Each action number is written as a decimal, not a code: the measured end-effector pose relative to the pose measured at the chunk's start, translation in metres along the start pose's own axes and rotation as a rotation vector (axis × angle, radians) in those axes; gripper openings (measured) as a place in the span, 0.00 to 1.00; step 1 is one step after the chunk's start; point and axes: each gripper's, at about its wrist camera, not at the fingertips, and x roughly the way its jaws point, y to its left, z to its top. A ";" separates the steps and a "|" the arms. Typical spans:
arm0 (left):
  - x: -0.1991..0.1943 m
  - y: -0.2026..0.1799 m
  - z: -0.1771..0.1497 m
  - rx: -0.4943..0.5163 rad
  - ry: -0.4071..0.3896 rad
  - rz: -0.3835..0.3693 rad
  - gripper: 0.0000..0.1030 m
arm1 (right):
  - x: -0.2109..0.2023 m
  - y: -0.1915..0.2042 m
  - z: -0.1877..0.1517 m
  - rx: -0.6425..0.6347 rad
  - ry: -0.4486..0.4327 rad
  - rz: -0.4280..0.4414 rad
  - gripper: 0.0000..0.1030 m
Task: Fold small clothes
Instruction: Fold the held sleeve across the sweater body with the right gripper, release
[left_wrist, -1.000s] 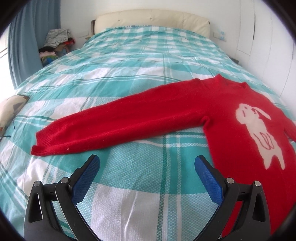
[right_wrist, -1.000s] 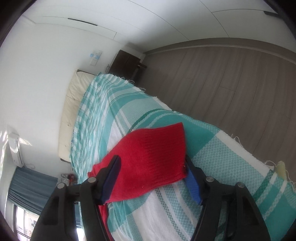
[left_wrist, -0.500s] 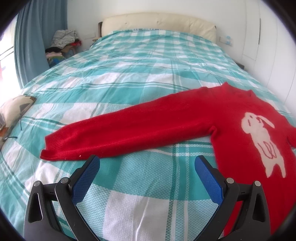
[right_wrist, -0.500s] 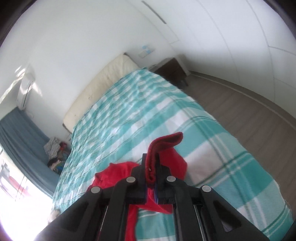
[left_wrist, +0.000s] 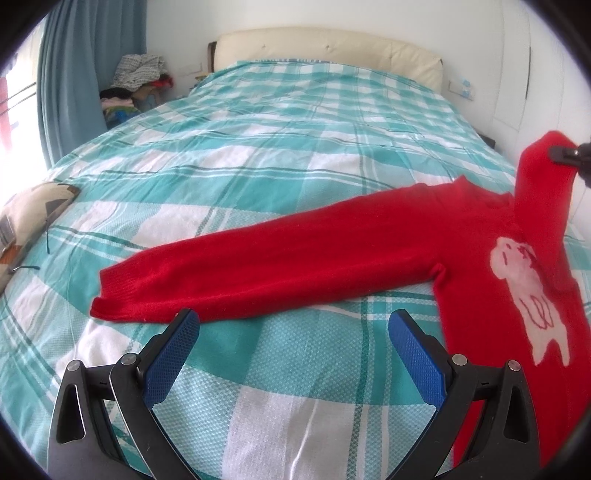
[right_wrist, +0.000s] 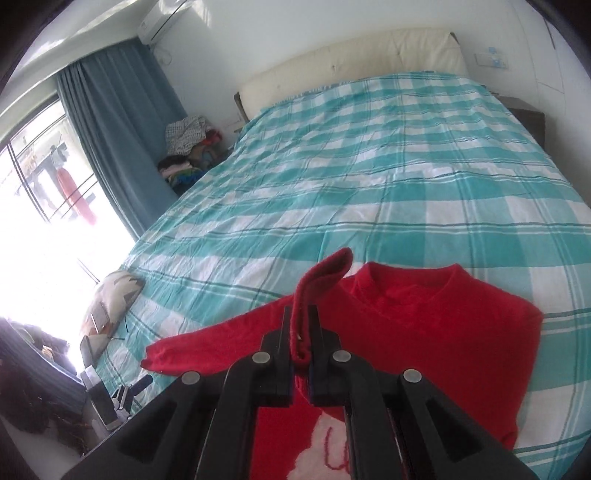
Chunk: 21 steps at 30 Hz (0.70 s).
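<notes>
**Inspector A:** Is any writing or label recorded?

**Inspector B:** None that can be read. A white animal figure with red stitched lines is knitted into the chest of the red sweater; no brand is made out. A small plate on the wall beside the headboard is too small to be read.

**Inspector A:** How are the grippers posed?

**Inspector B:** The left gripper is held tilted down over the bedspread, its blue pads spread wide with nothing between them, just short of the cuff of the outstretched sleeve. The right gripper is pressed together on the cuff of the other sleeve, which is lifted off the bed above the sweater's chest; the cuff's edge curls over beyond the fingertips. In the left wrist view that raised sleeve is seen at the right edge, pinched by a dark fingertip.

**Inspector A:** Where is the garment placed?

**Inspector B:** It is laid face up on the near part of the bed, collar toward the headboard.

**Inspector A:** What else is noted nearby?

**Inspector B:** A patterned cushion is seen at the bed's left edge, a heap of clothes by the blue curtain, and an air conditioner above it. The outstretched sleeve is unobstructed.
</notes>
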 end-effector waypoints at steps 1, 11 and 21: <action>0.001 0.001 0.001 -0.003 0.004 0.001 1.00 | 0.018 0.002 -0.006 0.001 0.043 0.021 0.08; 0.005 0.007 0.001 -0.044 0.027 -0.005 1.00 | 0.023 -0.028 -0.059 0.080 0.095 0.072 0.64; 0.008 0.000 -0.006 -0.011 0.050 0.008 1.00 | -0.059 -0.148 -0.119 0.228 0.053 -0.106 0.64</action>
